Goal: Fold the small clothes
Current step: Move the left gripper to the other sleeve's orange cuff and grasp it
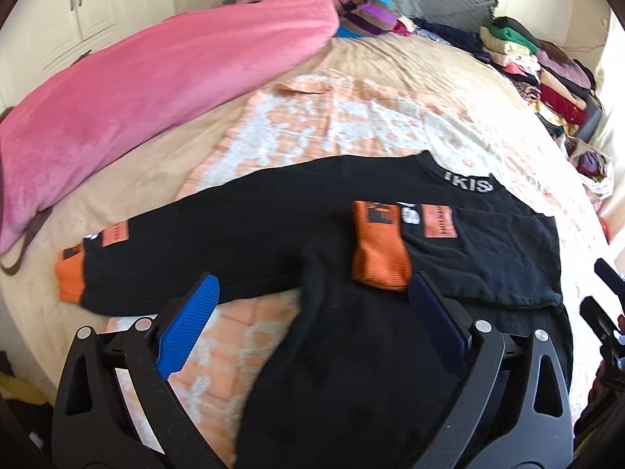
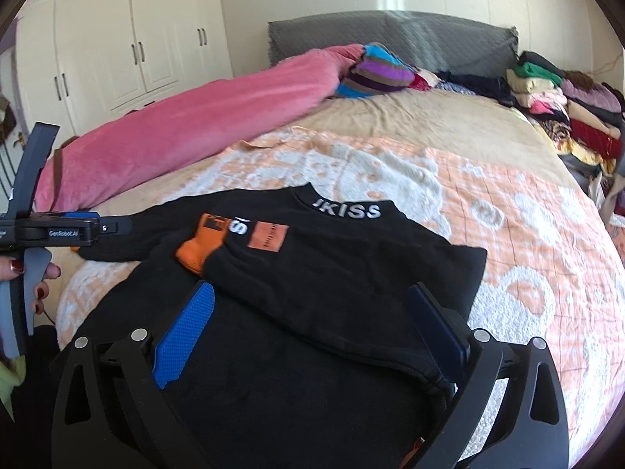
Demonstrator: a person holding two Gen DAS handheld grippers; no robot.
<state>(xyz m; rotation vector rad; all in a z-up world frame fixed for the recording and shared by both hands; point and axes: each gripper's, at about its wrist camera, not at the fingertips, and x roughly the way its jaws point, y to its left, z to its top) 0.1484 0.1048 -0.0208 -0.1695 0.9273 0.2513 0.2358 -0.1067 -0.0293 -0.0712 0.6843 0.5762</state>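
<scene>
Right wrist: "IKISS" collar lettering (image 2: 347,210)

I'm reading "IKISS" in white on the black sweatshirt (image 2: 312,273) collar; "GenRobot.AI" is showing on the left claw (image 2: 82,221) body. The orange patch (image 2: 268,237) print is staying illegible.

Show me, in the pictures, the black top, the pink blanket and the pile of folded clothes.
black top (image 2: 351,273): right wrist view, on the folded-over body panel.
pink blanket (image 1: 156,78): left wrist view, on the middle of the roll.
pile of folded clothes (image 2: 566,117): right wrist view, on the stack at the bed's far right edge.
</scene>
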